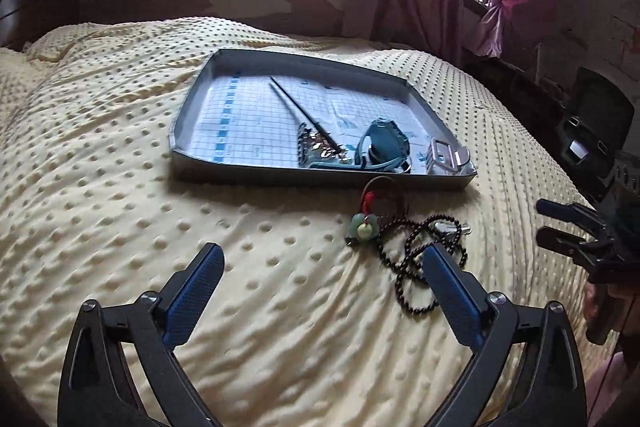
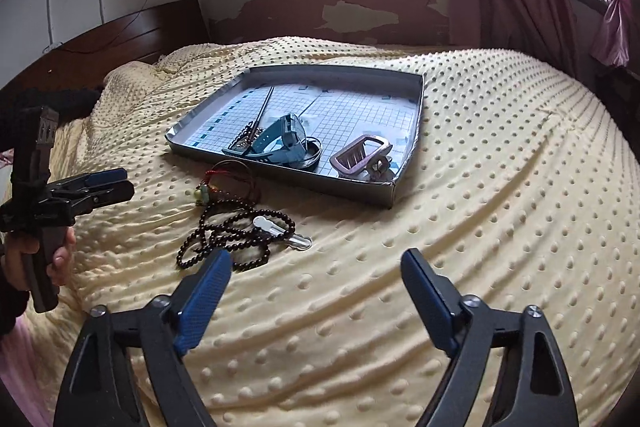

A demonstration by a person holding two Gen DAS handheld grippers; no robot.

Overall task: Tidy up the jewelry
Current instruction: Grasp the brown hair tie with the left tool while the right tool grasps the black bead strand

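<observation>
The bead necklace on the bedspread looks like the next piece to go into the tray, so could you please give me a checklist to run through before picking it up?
1. Right gripper open, empty: ok.
2. Left gripper open, empty: ok.
3. Bead necklace free of other pieces: not ok; a pale hair clip lies on its loops, and the jade pendant cord lies against them.
4. Tray has bare floor: ok, far half.
5. Loops knotted: cannot tell.
</observation>
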